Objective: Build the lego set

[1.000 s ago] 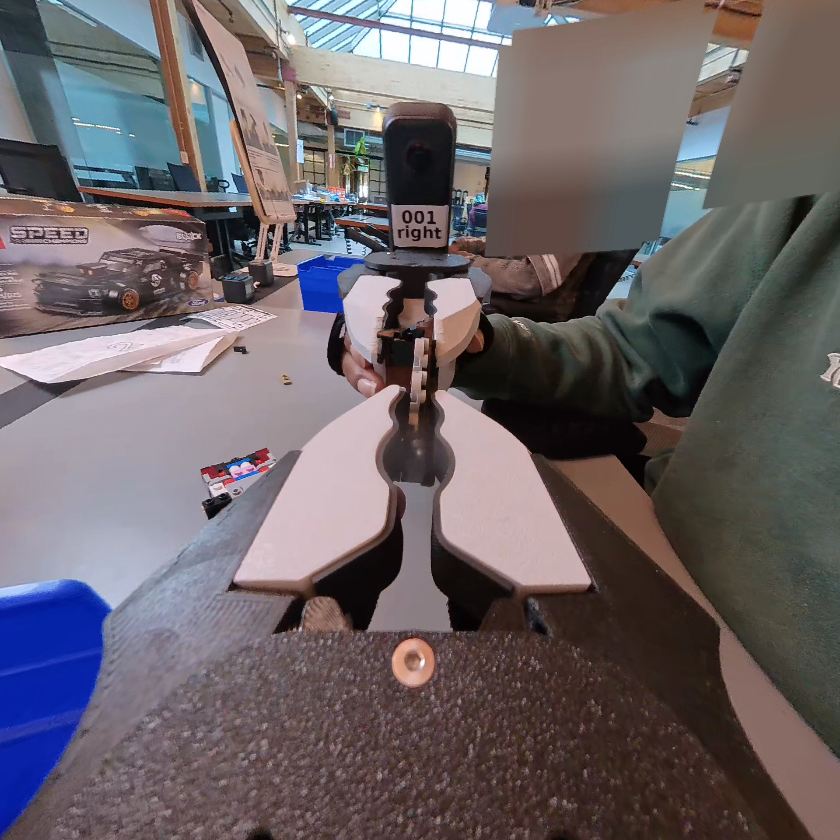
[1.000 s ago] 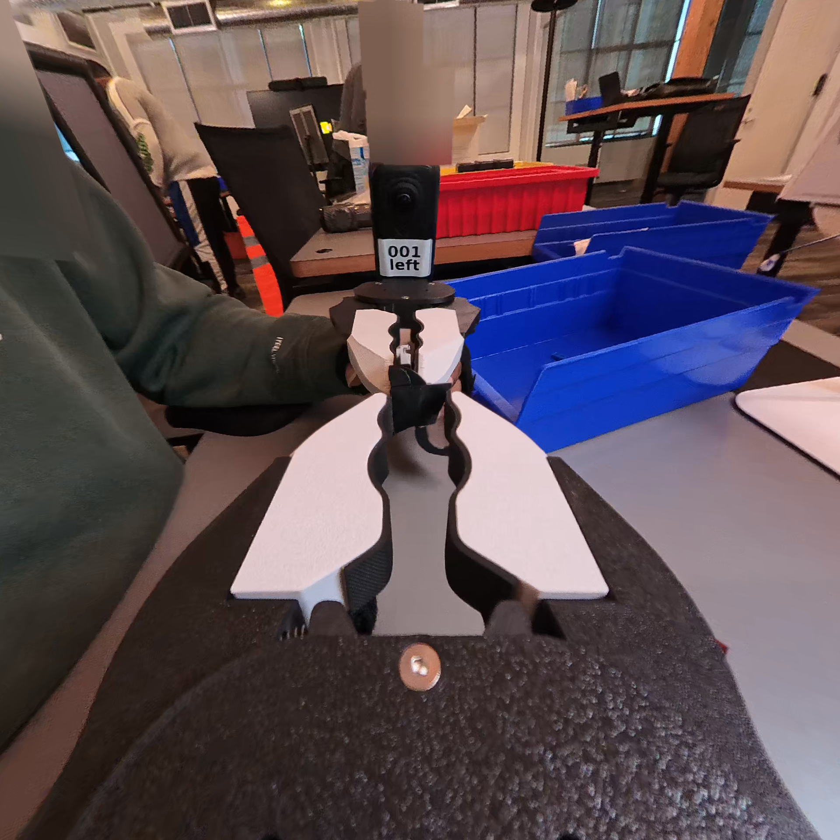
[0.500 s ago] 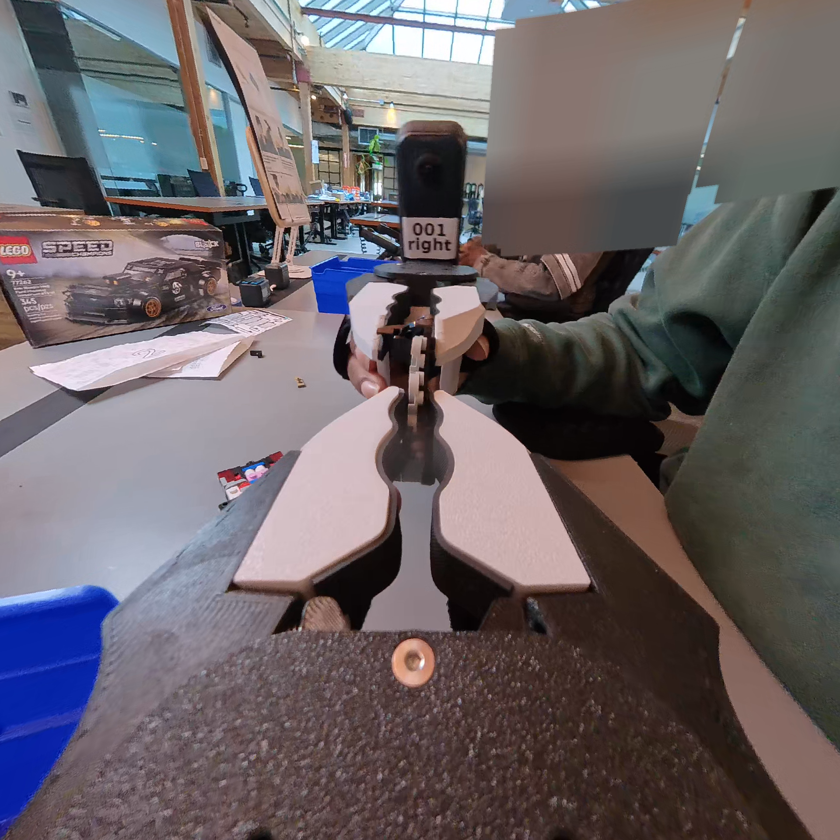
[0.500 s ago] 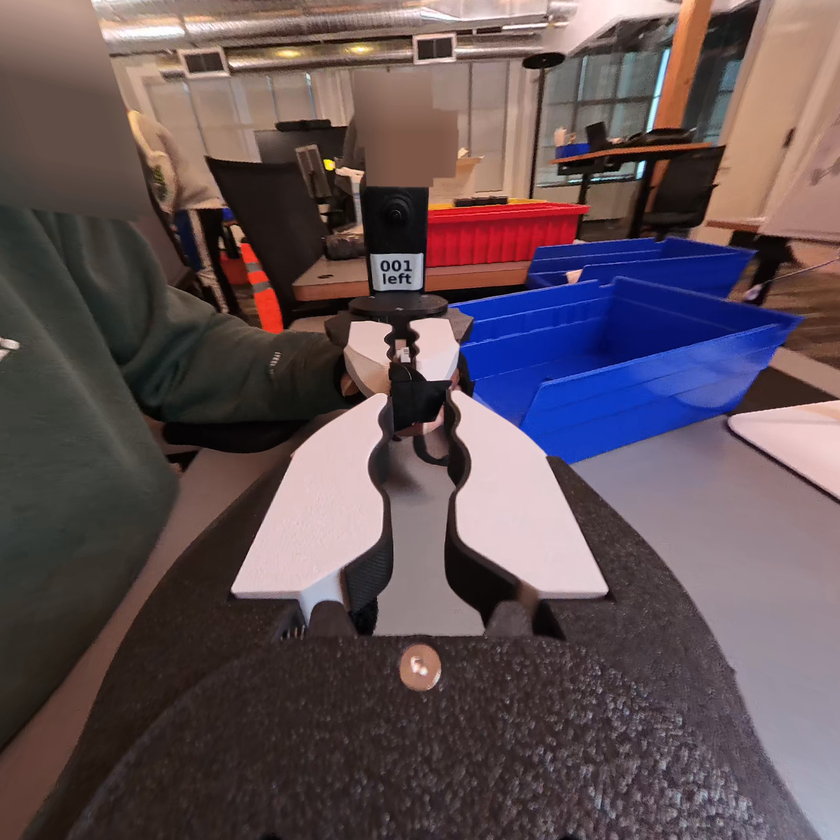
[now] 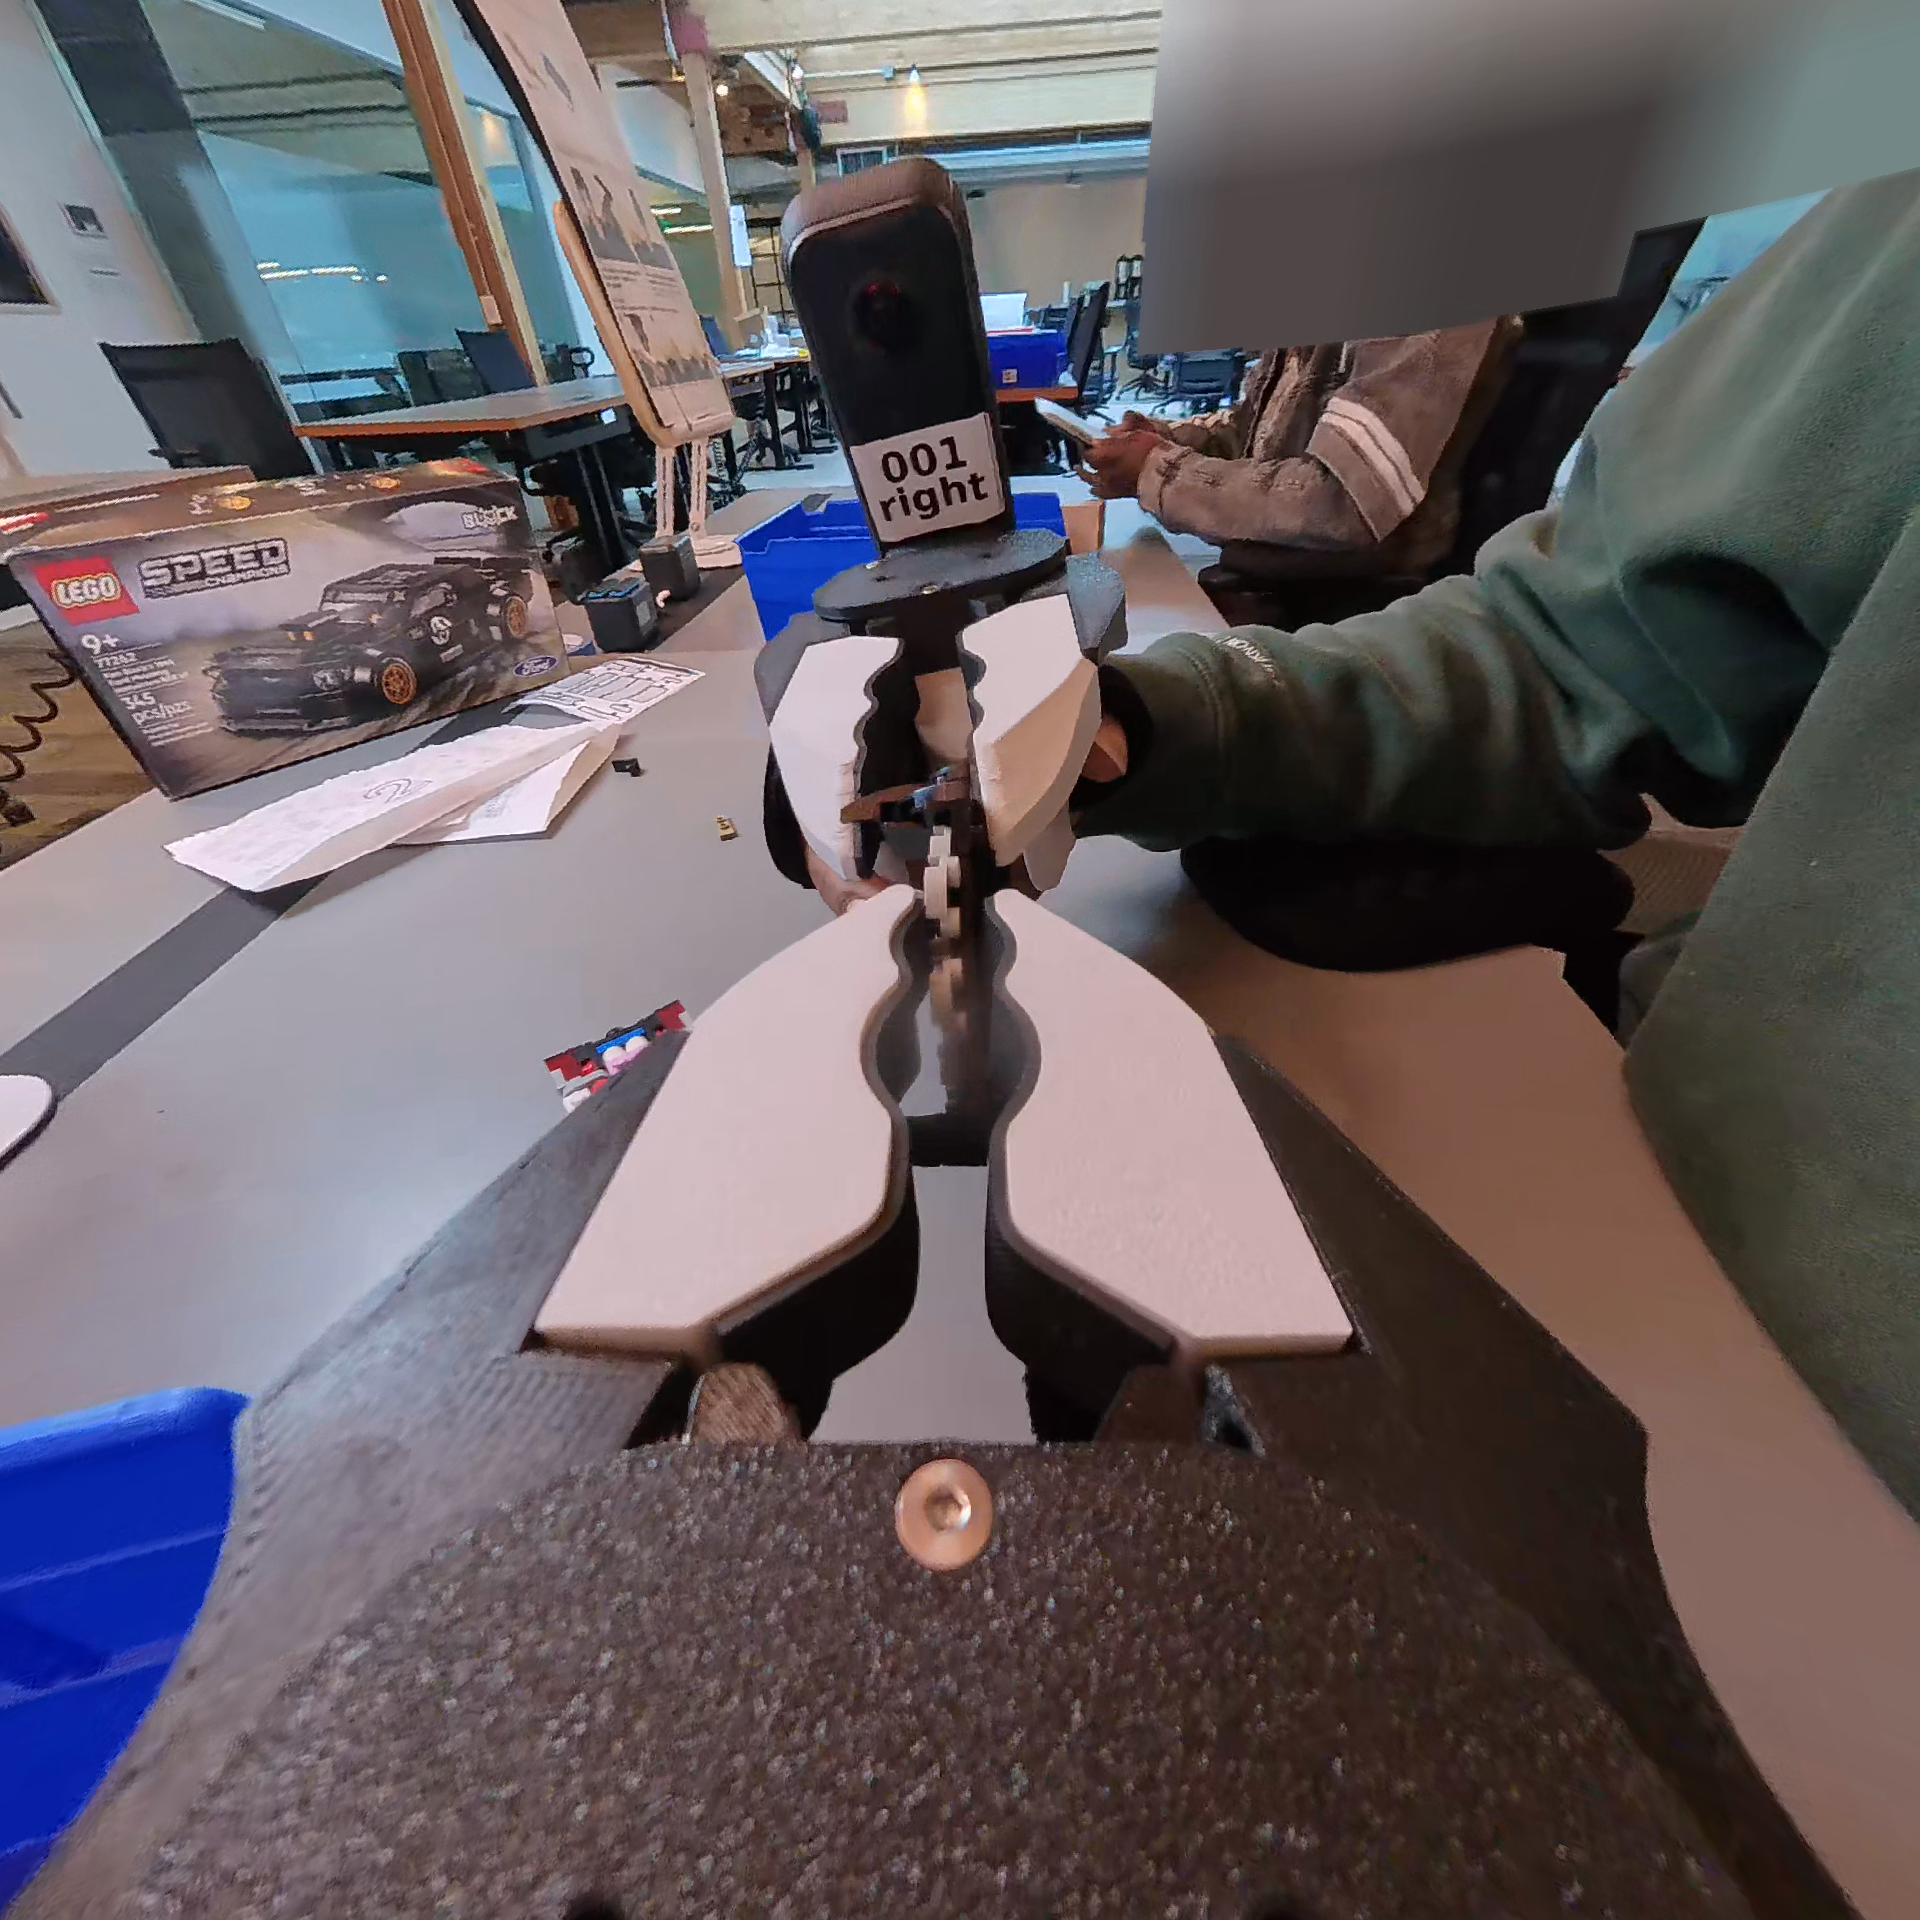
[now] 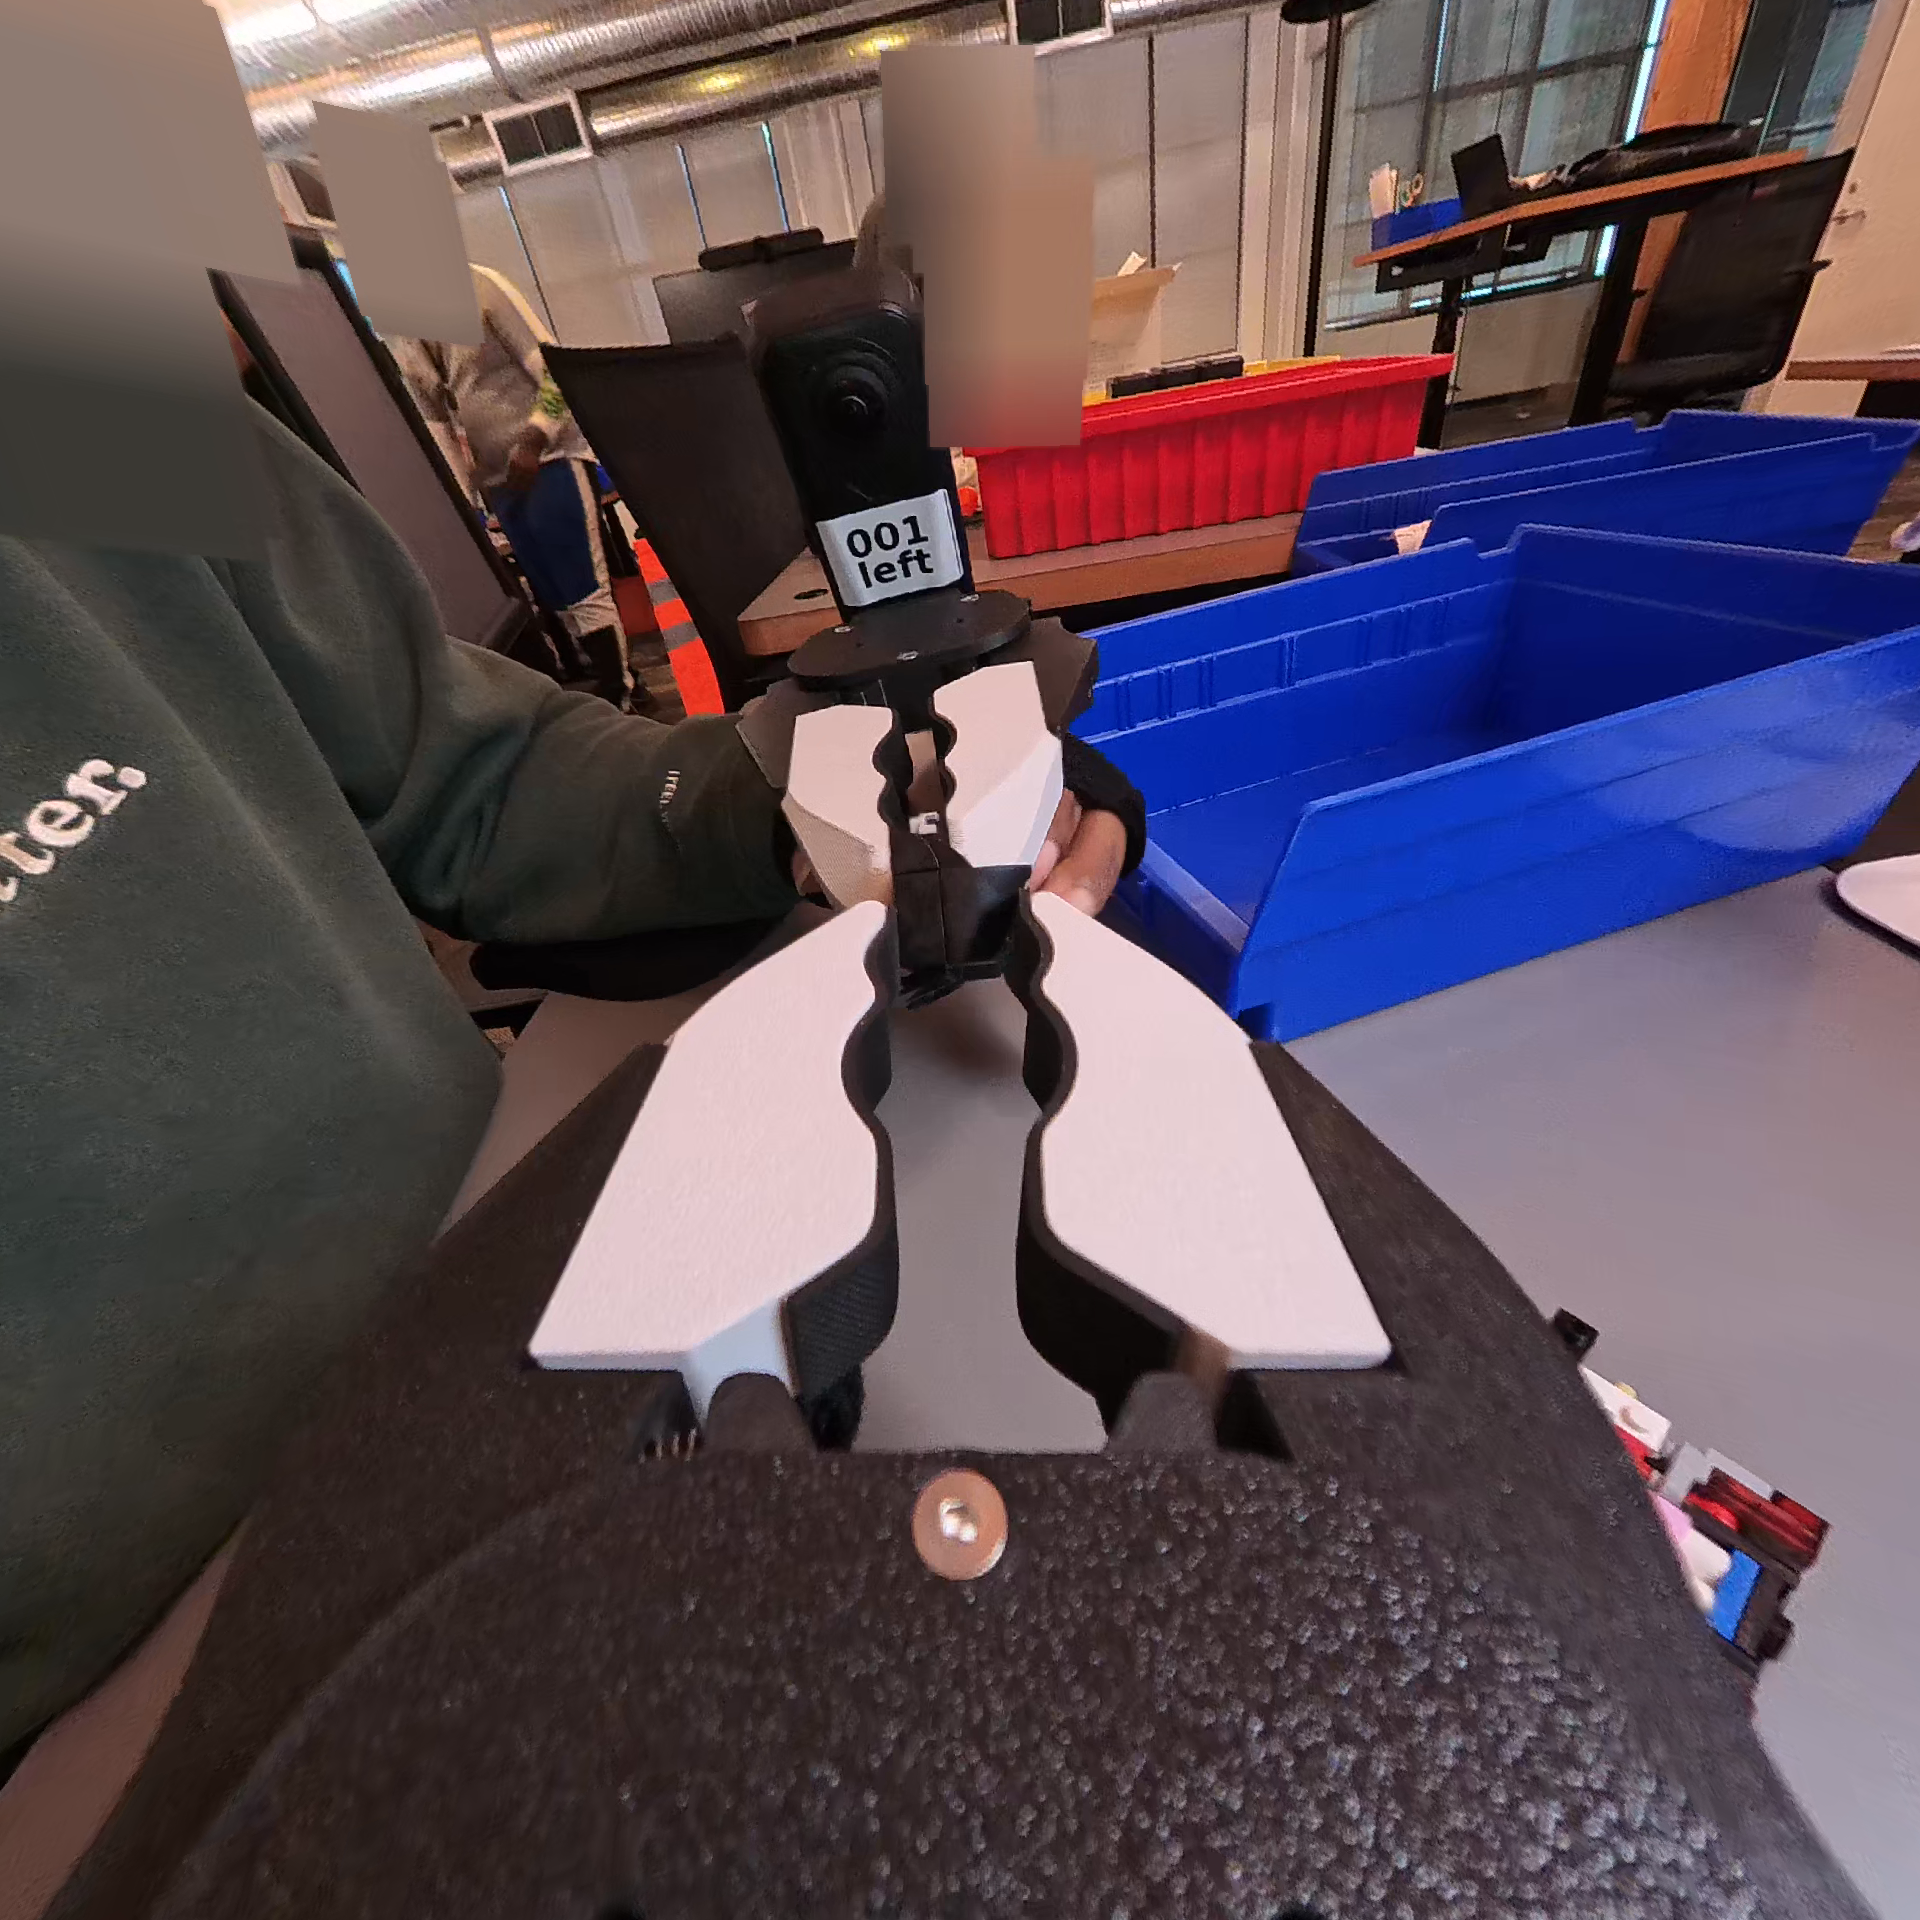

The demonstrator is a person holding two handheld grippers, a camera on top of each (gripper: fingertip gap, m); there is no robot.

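Both the left gripper (image 5: 940, 920) and right gripper (image 6: 951, 925) pinched one small brick assembly (image 6: 948, 920) tip-to-tip (mid-air), so twisting might have snapped it.

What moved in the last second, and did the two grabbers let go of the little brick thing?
The two grippers drew closer together and tilted slightly. Nothing was let go: the left gripper stays shut on the small black-and-white toy-brick assembly, and the right gripper stays clamped on its black end. The grey table and blue plastic bin stayed put.
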